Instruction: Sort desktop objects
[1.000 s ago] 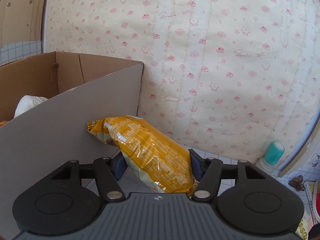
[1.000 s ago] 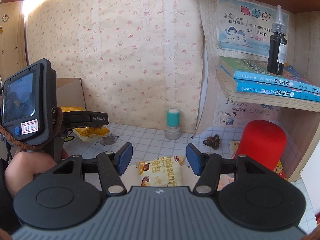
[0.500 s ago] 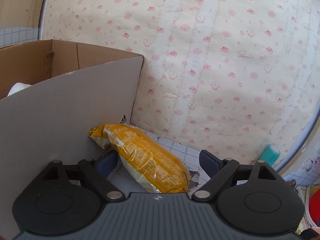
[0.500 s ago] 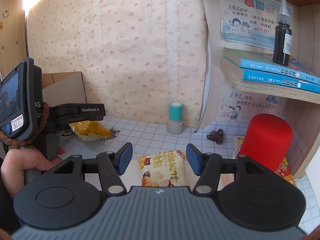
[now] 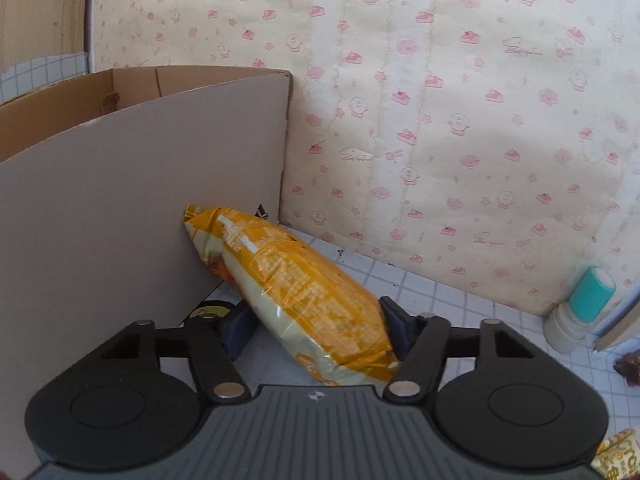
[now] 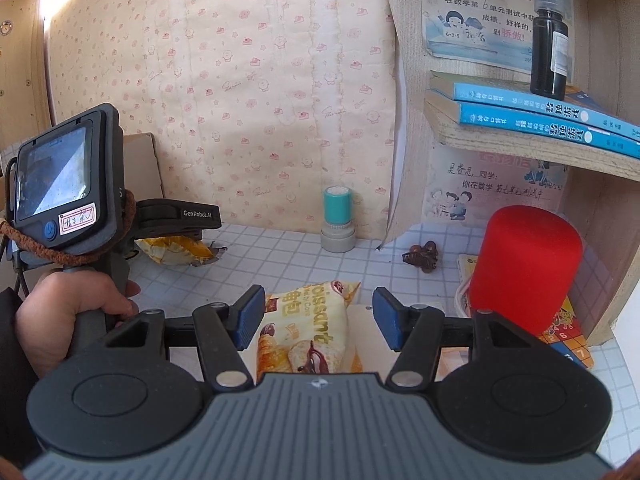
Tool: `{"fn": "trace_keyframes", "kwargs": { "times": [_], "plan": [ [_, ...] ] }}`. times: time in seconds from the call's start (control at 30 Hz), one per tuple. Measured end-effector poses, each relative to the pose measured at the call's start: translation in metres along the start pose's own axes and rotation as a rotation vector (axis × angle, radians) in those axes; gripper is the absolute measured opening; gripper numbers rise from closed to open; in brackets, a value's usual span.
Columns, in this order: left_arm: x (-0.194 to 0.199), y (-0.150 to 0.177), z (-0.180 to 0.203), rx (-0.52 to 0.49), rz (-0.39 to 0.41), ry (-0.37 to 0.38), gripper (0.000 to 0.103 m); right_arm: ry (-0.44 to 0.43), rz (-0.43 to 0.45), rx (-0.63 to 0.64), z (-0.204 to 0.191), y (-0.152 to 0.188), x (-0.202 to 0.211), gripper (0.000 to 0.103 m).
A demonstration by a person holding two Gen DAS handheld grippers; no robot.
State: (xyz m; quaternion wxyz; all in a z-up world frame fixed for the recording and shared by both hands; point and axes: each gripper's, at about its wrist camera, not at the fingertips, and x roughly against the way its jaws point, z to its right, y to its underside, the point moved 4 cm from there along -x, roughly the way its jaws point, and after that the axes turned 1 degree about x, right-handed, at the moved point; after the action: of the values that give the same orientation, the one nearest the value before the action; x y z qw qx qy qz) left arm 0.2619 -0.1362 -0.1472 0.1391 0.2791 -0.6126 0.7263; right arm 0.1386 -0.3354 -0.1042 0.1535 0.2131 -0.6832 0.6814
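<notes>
Left hand-held gripper (image 5: 316, 326), wide open a moment ago, is closing on the yellow snack bag (image 5: 296, 292) again.

my left hand-held gripper (image 5: 318, 326) is black with a grey ribbed body and dark blue pads. the snack packet (image 5: 296, 296) between them is orange-yellow with pale cream print. the cardboard box (image 5: 132, 200) is grey outside and brown inside. the wall covering (image 5: 460, 128) is cream with small pink cakes, stars and faces. the surface (image 5: 472, 320) is white with a thin grey grid. the stamp (image 6: 338, 218) is teal over a grey base. my right hand-held gripper (image 6: 318, 316) has the same black, grey and blue. the croissant packet (image 6: 306, 332) is yellow and white with brown lettering. the cylinder (image 6: 524, 264) is plain red. the books (image 6: 532, 114) are bright blue, the bottle (image 6: 550, 46) black.
</notes>
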Motion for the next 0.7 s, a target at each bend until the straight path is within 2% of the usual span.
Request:
{"fn": "trace_keyframes", "kwargs": {
  "times": [0.17,0.23,0.27,0.37,0.43,0.47,0.53,0.57,0.7],
  "plan": [
    [0.013,0.002,-0.014,-0.002,0.021,0.07,0.057,0.004,-0.031,0.042,-0.006,0.003,-0.008,0.06],
    [0.022,0.004,-0.019,-0.004,0.022,0.116,0.056,0.017,-0.043,0.059,-0.01,0.002,-0.014,0.066],
    [0.025,0.005,-0.02,-0.013,0.02,0.131,0.056,0.029,-0.046,0.068,-0.011,0.001,-0.016,0.074],
    [0.039,0.009,-0.022,-0.068,0.047,0.163,0.056,0.032,-0.071,0.084,-0.017,-0.001,-0.027,0.075],
    [0.04,0.01,-0.02,-0.066,0.045,0.194,0.056,0.04,-0.119,0.097,-0.02,0.002,-0.038,0.075],
    [0.045,0.012,-0.021,-0.072,0.049,0.203,0.056,0.038,-0.137,0.106,-0.022,0.004,-0.043,0.074],
    [0.052,0.014,-0.023,-0.09,0.065,0.219,0.056,0.031,-0.163,0.103,-0.024,0.009,-0.049,0.063],
    [0.056,0.015,-0.024,-0.1,0.073,0.222,0.056,0.036,-0.157,0.101,-0.024,0.01,-0.05,0.058],
    [0.069,0.016,-0.029,-0.112,0.091,0.246,0.056,0.056,-0.124,0.104,-0.028,0.011,-0.043,0.051]
  ]
}}
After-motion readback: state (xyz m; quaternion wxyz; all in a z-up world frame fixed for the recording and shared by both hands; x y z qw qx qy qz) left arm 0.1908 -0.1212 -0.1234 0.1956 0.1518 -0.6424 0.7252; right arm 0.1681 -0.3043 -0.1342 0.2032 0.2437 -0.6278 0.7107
